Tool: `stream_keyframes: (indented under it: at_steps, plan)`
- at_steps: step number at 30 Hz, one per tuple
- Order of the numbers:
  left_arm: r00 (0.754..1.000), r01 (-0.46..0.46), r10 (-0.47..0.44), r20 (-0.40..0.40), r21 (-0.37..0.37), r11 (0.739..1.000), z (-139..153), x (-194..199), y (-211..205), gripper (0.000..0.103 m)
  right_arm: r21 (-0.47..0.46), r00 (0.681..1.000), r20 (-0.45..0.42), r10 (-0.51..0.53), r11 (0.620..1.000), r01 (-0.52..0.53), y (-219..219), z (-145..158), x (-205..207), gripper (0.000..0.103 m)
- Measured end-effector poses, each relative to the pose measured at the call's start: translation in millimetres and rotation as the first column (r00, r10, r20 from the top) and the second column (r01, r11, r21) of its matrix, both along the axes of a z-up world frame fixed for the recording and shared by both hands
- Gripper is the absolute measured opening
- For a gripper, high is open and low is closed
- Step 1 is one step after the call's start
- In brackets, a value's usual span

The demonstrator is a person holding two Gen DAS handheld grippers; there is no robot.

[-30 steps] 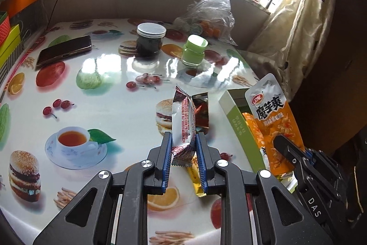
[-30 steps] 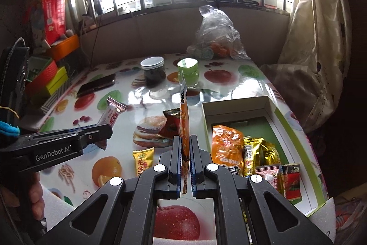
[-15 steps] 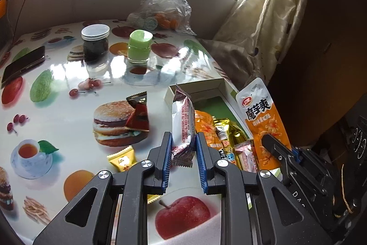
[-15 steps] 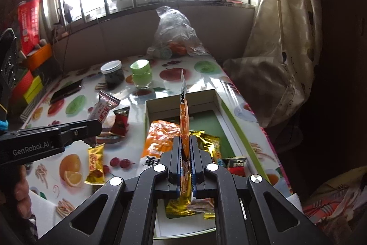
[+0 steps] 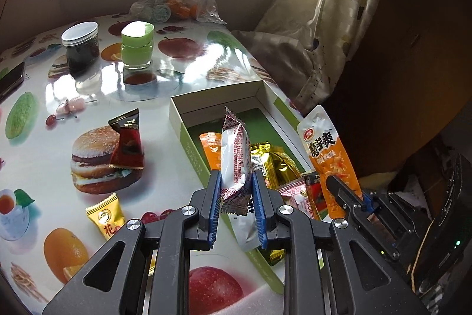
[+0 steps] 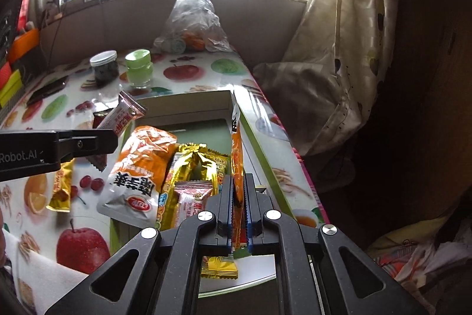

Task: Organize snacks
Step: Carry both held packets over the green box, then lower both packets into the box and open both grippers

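Both claws carried from tablecloth to over green box (image 5: 188, 138)

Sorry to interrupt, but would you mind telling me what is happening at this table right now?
A person is sorting snacks into a green box on the table, with a handheld claw in each hand. The left claw is shut on a white and red snack packet held over the box. The right claw is shut on an orange snack pouch, also above the box. Several packets already lie inside, while a dark red packet and a yellow packet wait on the tablecloth.
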State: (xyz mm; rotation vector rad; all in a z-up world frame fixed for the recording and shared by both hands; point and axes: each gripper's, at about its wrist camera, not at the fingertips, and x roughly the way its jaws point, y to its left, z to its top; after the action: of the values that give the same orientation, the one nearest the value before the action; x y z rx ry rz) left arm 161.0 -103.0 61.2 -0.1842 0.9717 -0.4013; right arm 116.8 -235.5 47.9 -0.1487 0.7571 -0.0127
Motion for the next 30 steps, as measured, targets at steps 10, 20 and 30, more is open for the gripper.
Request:
stream_keyframes:
  at_steps: [10,20,30]
  plan:
    - [0.999,0.024,-0.023,-0.039,0.037,0.999,-16,14,-19,0.022,-0.055,0.999,-0.004,0.037,0.998,-0.037,5,-17,-2,0.007]
    - [0.999,0.033,-0.031,-0.042,0.051,0.998,-21,20,-28,0.022,0.031,0.998,-0.025,0.062,0.998,-0.061,0,-18,-1,0.009]
    - [0.999,0.028,-0.025,-0.036,0.066,0.997,-19,17,-27,0.023,0.109,0.998,-0.025,0.056,0.993,-0.053,-3,-14,-2,0.02]
